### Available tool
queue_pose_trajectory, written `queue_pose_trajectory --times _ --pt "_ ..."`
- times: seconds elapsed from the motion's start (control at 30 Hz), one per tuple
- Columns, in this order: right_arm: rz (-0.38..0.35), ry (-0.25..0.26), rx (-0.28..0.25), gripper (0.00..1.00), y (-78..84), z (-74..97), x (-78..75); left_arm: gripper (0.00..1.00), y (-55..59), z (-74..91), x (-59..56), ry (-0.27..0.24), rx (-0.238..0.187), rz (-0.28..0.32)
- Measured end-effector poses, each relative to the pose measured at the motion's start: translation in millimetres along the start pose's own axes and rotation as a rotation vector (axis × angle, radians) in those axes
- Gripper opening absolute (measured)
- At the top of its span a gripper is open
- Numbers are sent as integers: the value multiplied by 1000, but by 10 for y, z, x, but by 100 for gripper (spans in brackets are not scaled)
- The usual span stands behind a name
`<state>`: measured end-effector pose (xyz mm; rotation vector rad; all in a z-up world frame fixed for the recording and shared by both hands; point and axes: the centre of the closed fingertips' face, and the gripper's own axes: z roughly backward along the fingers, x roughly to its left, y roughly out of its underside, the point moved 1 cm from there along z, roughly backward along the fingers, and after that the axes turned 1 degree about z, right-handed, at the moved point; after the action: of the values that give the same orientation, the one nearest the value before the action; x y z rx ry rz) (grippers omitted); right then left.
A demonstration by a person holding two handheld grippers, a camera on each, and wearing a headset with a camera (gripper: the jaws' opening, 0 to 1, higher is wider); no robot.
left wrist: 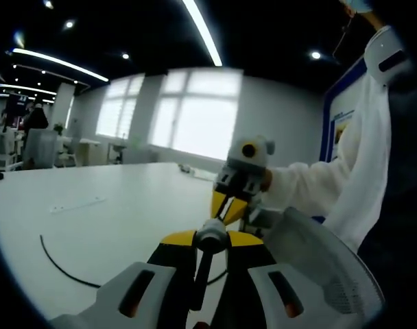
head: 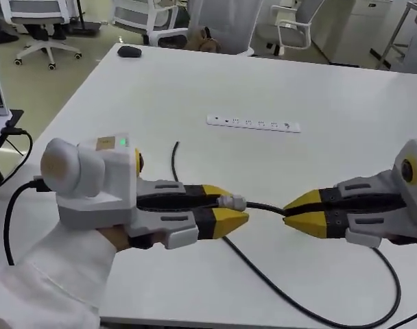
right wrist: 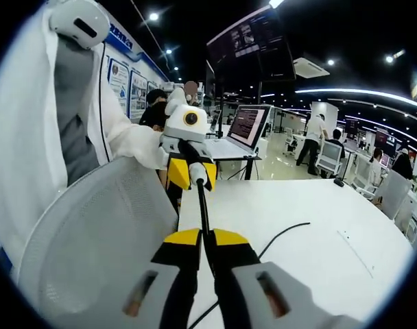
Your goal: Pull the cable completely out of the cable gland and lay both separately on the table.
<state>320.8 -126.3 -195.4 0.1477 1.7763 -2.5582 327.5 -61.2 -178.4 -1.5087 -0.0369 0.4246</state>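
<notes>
Fingers of the left gripper (head: 234,204) clench the cable gland (head: 230,201); those of the right gripper (head: 288,212) clench the cable (head: 263,206) near it, above the worktop (head: 195,82) (2 firm grips). Pull straight apart, no twisting.

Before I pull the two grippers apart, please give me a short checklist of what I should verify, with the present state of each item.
1. Left gripper shut on the small white cable gland: ok.
2. Right gripper shut on the thin black cable: ok.
3. Cable runs straight between the two grippers, without a kink: ok.
4. Cable fully out of the gland: not ok, it enters the gland.
5. Gland loosened enough to let the cable slide: cannot tell.
6. Bare part of the white table free for laying both down, apart from the long white power strip: ok.
</notes>
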Motion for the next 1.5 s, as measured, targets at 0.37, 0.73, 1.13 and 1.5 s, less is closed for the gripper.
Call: queue_pose_trajectory --times 0.37,0.73,1.13,1.5 --pt "-13 9 -8 4 26 -3 -33 17 -6 7 28 -10 -5 4" --pt "-35 30 -7 4 188 82 -116 17 -41 35 81 -38 -26 9" --pt "-105 108 11 4 508 166 -334 17 -36 45 128 -60 -27 16" --pt "-145 105 39 5 804 -169 -600 17 -26 54 180 -83 -25 18"
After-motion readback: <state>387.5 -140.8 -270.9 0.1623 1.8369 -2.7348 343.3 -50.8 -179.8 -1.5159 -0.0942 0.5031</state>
